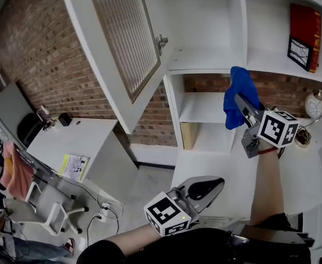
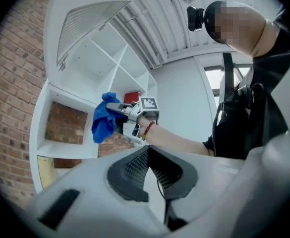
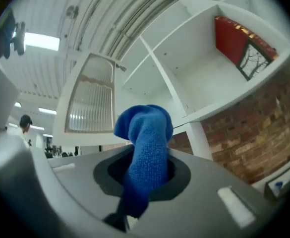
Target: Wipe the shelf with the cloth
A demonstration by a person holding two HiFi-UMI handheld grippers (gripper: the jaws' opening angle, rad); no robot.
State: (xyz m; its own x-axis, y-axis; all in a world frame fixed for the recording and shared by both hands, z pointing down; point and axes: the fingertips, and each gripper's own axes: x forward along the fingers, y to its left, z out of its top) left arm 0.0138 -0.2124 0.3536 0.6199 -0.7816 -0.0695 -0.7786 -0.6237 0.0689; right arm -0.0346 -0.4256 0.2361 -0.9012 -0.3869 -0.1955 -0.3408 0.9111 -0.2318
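Cloth (image 1: 242,87) clamped in right gripper (image 1: 242,104), up at 1 o'clock in front of shelf (image 1: 205,64), contact not evident. Left gripper (image 1: 209,188) closed, empty, 6 o'clock. Wiping looks unstarted.

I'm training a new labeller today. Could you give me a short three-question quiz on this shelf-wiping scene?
1. True or false: the left gripper holds the blue cloth.
2. The cupboard door is: A) swung open, B) shut, C) taken off.
3. Fill in: in the head view, the red book stands in the upper ___ compartment.

Key: 1 false, the right gripper is shut on the blue cloth, and the left gripper is shut on nothing; 2 A; 3 right.
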